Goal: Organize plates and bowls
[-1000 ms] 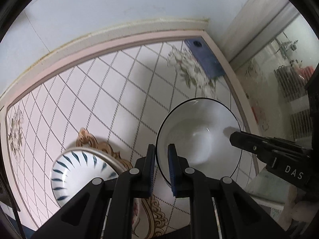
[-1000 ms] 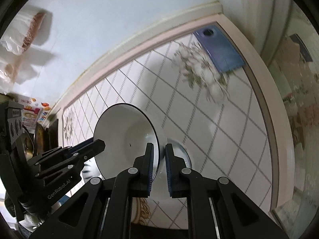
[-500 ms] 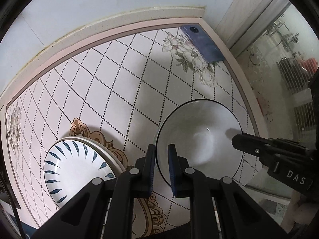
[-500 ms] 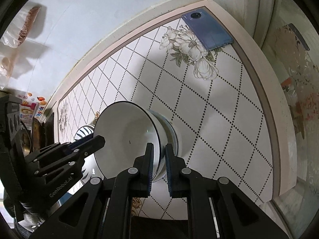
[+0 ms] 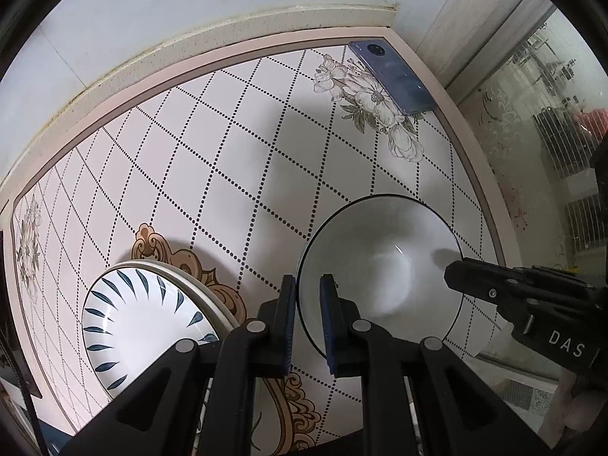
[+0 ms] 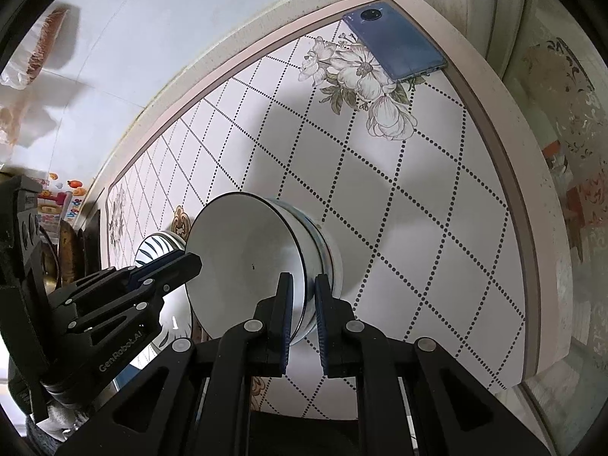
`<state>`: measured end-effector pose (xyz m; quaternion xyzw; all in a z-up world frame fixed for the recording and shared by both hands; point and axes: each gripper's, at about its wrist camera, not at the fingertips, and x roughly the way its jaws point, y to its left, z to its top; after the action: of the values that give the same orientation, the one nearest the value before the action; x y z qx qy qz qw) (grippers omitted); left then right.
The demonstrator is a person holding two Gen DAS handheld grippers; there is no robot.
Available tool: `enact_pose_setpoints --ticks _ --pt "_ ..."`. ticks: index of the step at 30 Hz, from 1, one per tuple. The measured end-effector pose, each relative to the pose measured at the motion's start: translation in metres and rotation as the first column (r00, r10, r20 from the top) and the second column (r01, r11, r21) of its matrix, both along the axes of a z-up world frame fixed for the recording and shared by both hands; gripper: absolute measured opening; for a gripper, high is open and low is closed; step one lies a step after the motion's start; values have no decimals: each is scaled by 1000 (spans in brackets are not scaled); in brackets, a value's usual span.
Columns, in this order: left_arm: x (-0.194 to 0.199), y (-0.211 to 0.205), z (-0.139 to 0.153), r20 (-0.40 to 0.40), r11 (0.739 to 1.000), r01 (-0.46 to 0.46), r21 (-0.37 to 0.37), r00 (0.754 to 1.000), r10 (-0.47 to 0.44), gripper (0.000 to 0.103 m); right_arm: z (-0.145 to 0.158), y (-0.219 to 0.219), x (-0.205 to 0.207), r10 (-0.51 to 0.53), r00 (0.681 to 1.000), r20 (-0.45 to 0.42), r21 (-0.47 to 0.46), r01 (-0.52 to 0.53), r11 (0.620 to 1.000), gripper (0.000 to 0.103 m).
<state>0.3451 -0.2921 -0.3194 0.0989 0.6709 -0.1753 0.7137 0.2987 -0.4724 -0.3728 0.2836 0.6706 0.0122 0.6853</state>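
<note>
A white bowl with a thin dark rim [image 5: 383, 266] is held above the tiled counter by both grippers. My left gripper [image 5: 307, 296] is shut on its left rim. My right gripper [image 6: 304, 296] is shut on its right rim; it also shows in the left wrist view [image 5: 456, 269]. In the right wrist view the bowl [image 6: 247, 262] is tilted and nested on a second bowl [image 6: 319, 243]. A stack of plates, the top one white with blue leaf marks [image 5: 144, 323], sits at lower left of the counter.
A blue phone [image 5: 391, 76] lies in the counter's far right corner, also seen in the right wrist view [image 6: 395, 45]. The counter [image 5: 228, 152] meets a wall behind and ends in a pink edge on the right. Kitchen items [image 6: 49, 205] stand at far left.
Both grippers have drawn back and lifted with the bowl, so the counter and the phone look farther away. The plate stack shows more fully. Both grips are unchanged.
</note>
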Motion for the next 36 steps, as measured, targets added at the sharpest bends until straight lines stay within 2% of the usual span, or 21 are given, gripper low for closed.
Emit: enact_pose_setpoints --ticks 5,11,13,14,15,17,19,21,22,23,25,28,30,36 --pt "0 1 0 -7 1000 -4 -6 1000 4 12 -3 -3 1 -8 1000 -13 12 8 1000 13" --pt "-2 9 8 -52 999 -35 -14 998 34 12 0 -5 1 -31 999 -28 32 32 999 14" --pt "-4 11 20 -44 999 -34 -19 999 33 13 10 -2 0 -13 1000 -21 7 14 1000 19" --pt "-7 13 30 -27 999 -30 -26 999 29 15 15 -1 -1 -8 1000 -19 -5 8 1000 30" --pt "-9 14 37 -13 999 -29 -30 1000 29 18 22 1 -2 2 1000 -10 -20 -2 1000 46" --pt "-16 18 57 30 999 -21 -40 999 22 26 39 6 -5 26 1000 15 -60 -25 998 62" --pt "-20 22 72 58 998 -18 -55 998 21 34 56 10 -11 40 998 41 -91 -36 995 71" --pt "-26 28 88 81 997 -9 -71 997 15 38 73 14 -17 50 997 65 -114 -43 993 79" --pt "-28 30 93 89 997 -8 -74 996 15 45 79 15 -20 53 996 73 -117 -44 992 82" --pt "-31 34 101 95 996 -7 -88 995 16 66 86 18 -23 59 995 80 -128 -48 991 85" --pt "-34 40 110 106 994 -17 -111 994 29 86 102 23 -29 70 993 96 -165 -54 985 90" --pt "-40 49 127 135 991 -27 -131 990 45 89 121 30 -38 74 990 121 -190 -50 980 92" --pt "-45 54 137 142 989 -32 -147 989 53 97 133 33 -43 77 987 139 -195 -49 980 93" --pt "-58 63 161 158 981 -30 -190 986 60 97 171 49 -61 101 975 199 -239 -52 970 95"
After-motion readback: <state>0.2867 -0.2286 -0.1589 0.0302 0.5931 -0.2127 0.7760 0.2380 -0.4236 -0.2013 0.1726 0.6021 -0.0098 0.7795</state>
